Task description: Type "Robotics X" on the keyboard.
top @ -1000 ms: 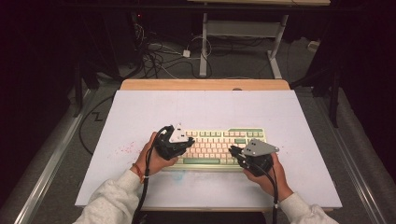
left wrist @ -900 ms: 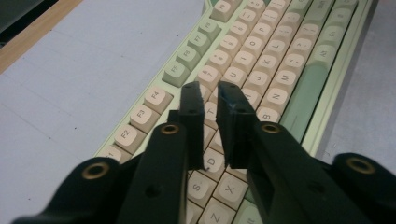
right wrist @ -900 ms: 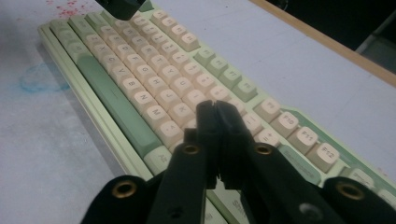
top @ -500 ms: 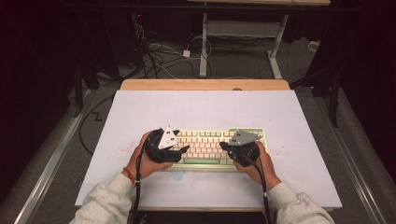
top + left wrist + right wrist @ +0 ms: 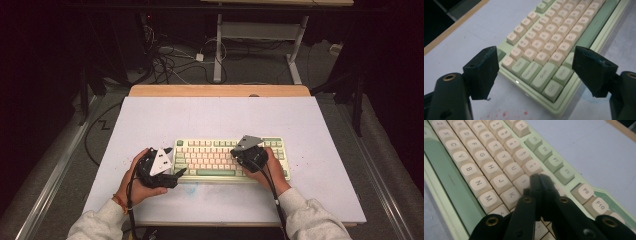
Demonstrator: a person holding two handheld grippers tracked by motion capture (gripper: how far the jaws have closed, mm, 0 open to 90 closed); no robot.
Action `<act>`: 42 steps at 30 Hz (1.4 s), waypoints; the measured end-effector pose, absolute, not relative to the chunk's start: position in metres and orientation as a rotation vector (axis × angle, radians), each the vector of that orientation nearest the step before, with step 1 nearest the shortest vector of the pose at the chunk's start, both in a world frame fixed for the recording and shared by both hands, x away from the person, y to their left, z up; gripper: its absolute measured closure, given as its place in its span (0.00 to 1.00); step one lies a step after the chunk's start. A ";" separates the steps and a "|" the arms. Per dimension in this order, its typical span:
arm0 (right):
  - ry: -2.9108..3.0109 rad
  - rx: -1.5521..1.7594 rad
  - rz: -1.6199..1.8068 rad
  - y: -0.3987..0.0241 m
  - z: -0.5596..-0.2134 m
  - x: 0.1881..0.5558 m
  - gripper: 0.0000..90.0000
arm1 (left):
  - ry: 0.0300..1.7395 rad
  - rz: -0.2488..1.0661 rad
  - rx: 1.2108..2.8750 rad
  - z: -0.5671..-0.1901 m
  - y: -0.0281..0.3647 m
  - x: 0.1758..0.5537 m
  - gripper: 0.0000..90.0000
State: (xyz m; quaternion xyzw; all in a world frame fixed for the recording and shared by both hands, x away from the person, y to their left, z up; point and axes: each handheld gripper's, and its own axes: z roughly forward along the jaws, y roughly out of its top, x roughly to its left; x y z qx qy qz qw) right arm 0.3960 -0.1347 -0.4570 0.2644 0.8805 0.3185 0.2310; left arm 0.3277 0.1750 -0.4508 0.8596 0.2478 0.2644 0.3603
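Note:
A pale green keyboard with cream and green keys lies flat on the white table mat, a little in front of the middle. My left gripper sits at the keyboard's front left corner, pointing at it. In the left gripper view its jaws stand wide open, with the Ctrl and Shift corner of the keyboard between and beyond them, and nothing is held. My right gripper hovers over the right half of the keys. In the right gripper view it is shut, its tips just above the keys near the I and 9.
A wooden strip runs along the mat's far edge. Red specks and a blue smudge mark the mat by the keyboard's front left corner. Cables and a desk frame lie on the floor beyond.
Both hands have shifted left. The left gripper slid off the keyboard's left end toward the front corner. The right gripper moved from the right end to over the keys.

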 end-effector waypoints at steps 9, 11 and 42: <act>2.384 0.702 0.991 -0.142 -0.443 0.382 0.96 | 0.680 0.688 2.218 -0.454 0.190 0.320 0.23; 2.373 0.697 1.005 -0.145 -0.441 0.380 0.95 | 0.695 0.691 2.213 -0.454 0.192 0.320 0.23; 2.099 0.729 1.117 -0.229 -0.440 0.308 0.32 | 0.763 0.609 2.240 -0.453 0.195 0.325 0.54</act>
